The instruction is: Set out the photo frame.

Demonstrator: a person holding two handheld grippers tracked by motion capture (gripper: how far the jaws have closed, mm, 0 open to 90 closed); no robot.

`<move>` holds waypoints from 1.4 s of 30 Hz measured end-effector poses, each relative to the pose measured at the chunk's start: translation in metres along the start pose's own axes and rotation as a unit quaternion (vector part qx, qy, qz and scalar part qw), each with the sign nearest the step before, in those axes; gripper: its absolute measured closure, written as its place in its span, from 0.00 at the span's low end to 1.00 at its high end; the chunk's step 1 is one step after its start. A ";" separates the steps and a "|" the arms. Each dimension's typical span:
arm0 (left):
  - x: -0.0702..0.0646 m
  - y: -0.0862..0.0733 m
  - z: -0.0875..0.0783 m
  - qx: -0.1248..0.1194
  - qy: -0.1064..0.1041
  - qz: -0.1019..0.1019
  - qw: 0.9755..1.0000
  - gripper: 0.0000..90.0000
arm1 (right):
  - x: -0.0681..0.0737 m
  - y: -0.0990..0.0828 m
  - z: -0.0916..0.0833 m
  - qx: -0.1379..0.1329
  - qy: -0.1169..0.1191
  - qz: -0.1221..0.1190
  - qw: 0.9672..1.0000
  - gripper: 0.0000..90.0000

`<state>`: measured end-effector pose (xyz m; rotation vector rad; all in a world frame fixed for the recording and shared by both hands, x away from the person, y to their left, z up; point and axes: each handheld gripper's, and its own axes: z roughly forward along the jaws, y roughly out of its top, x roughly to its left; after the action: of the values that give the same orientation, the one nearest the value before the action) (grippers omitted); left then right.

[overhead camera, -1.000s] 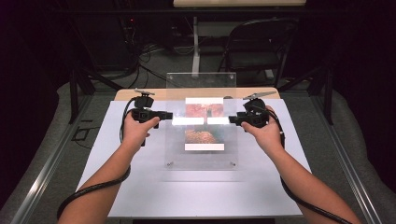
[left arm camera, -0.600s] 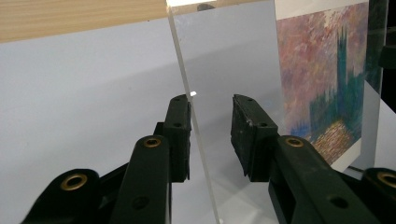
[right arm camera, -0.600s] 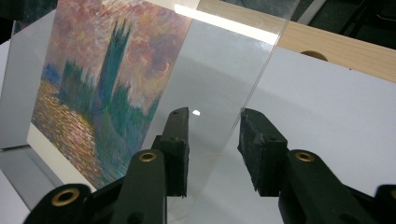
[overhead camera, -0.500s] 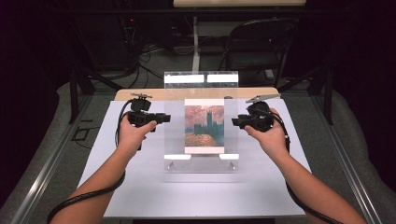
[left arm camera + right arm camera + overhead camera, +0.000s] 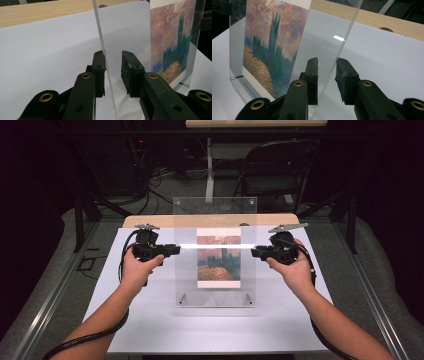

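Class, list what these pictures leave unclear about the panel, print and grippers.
- Left gripper view: the clear panel has its lower end cut off at the bottom edge, between the jaws of the left gripper.
- Right gripper view: the print loses its top at the upper edge.
- High view: contact of the right gripper with the panel, too small, under glare.
Both grippers' jaws have just been closing around the panel.

High view looks down the table (image 5: 150, 330); both gripper views sit close, perhaps facing each other across the acrylic frame (image 5: 215, 215).

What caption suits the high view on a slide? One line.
Two handheld grippers, left and right, flank a clear acrylic sheet raised before a painted landscape print on a white table.
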<state>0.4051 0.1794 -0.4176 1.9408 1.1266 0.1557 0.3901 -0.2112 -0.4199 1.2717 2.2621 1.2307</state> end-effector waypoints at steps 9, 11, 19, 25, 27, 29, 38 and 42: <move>-0.006 -0.007 -0.010 -0.005 -0.005 0.012 1.000 0.84 | 0.006 -0.004 -0.011 0.001 0.006 -0.006 1.000 0.83; -0.008 -0.010 -0.013 -0.007 -0.007 0.016 1.000 0.84 | 0.008 -0.005 -0.014 0.001 0.007 -0.006 1.000 0.84; -0.013 -0.020 -0.023 -0.018 -0.019 0.021 0.999 0.85 | 0.012 -0.012 -0.024 -0.006 0.024 -0.002 1.000 0.86; -0.021 -0.027 -0.029 -0.023 -0.017 0.033 0.999 0.85 | 0.016 -0.018 -0.030 -0.013 0.035 0.001 0.999 0.86; -0.022 -0.030 -0.032 -0.025 -0.022 0.032 0.999 0.85 | 0.018 -0.020 -0.032 -0.013 0.038 -0.001 0.999 0.86; -0.024 -0.033 -0.034 -0.026 -0.024 0.036 0.999 0.85 | 0.019 -0.022 -0.036 -0.012 0.043 -0.005 0.999 0.86; -0.027 -0.046 -0.041 -0.035 -0.048 0.034 0.998 0.83 | 0.024 -0.033 -0.042 -0.018 0.066 0.000 0.998 0.84; -0.030 -0.051 -0.044 -0.035 -0.052 0.039 0.997 0.82 | 0.028 -0.037 -0.045 -0.018 0.071 -0.005 0.997 0.83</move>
<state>0.3324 0.1949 -0.4187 1.9097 0.9664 0.1336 0.3264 -0.2226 -0.4169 1.1949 2.3276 1.3925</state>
